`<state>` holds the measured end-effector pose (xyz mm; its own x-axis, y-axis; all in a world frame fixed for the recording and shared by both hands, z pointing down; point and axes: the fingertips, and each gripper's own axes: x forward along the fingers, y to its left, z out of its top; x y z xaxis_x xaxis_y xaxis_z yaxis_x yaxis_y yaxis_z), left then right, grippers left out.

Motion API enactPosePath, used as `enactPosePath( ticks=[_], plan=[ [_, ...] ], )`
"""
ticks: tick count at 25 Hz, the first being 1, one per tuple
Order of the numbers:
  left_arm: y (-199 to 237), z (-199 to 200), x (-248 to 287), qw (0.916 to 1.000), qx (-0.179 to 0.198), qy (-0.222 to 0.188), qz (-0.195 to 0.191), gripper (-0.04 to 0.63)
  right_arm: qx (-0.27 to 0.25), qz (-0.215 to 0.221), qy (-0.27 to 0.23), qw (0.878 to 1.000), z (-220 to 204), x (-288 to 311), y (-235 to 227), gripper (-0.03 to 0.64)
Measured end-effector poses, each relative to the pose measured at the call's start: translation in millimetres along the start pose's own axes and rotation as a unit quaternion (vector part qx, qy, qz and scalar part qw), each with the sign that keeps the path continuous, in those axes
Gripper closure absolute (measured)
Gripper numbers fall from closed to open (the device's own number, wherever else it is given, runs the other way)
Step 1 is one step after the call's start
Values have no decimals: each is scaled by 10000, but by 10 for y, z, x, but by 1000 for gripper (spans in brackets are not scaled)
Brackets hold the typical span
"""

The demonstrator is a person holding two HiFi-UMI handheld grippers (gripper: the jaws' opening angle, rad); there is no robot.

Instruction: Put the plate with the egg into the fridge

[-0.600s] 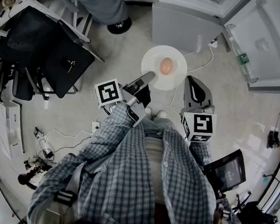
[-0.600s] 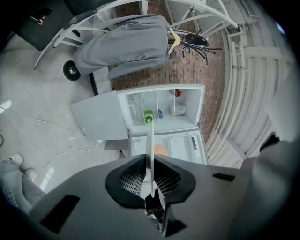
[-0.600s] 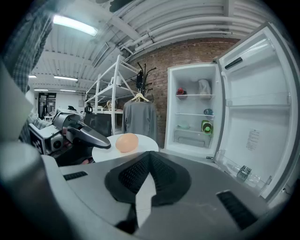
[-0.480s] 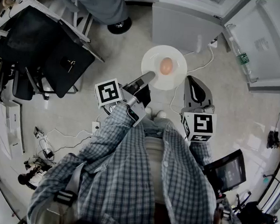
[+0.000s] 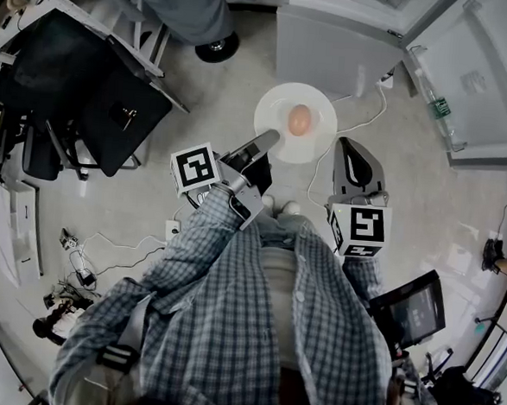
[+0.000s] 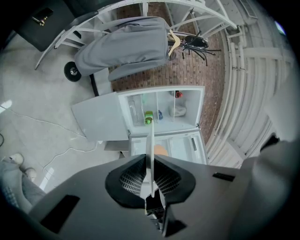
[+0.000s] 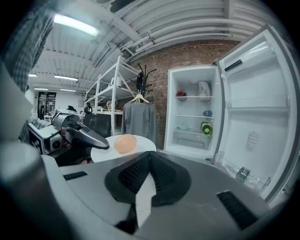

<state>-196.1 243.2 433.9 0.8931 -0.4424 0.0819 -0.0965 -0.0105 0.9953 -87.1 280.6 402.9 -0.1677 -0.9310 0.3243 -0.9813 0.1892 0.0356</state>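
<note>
Plate (image 5: 273, 112) w/ egg (image 5: 300, 119) over pale, maybe concrete floor (image 5: 218, 91); fridge (image 7: 192, 126) open.

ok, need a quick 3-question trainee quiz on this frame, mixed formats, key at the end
1. Multiple choice: which hand-held gripper clamps the plate? A) left B) right C) both
2. True or false: the door of the fridge is shut.
3. Fill in: the thing lying on the plate is an ____.

Key
1. A. The left hand-held gripper is shut on the plate's rim. The right hand-held gripper is shut on nothing.
2. False. The door stands wide open.
3. egg
</note>
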Motion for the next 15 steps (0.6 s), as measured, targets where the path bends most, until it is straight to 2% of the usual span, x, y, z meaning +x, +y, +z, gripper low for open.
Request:
enactPosePath(
  ticks=[15],
  plan=[
    [25,134,-176,10000,12,34,-19,565,55,-129,122,9998,-64,-12,154,609]
  ],
)
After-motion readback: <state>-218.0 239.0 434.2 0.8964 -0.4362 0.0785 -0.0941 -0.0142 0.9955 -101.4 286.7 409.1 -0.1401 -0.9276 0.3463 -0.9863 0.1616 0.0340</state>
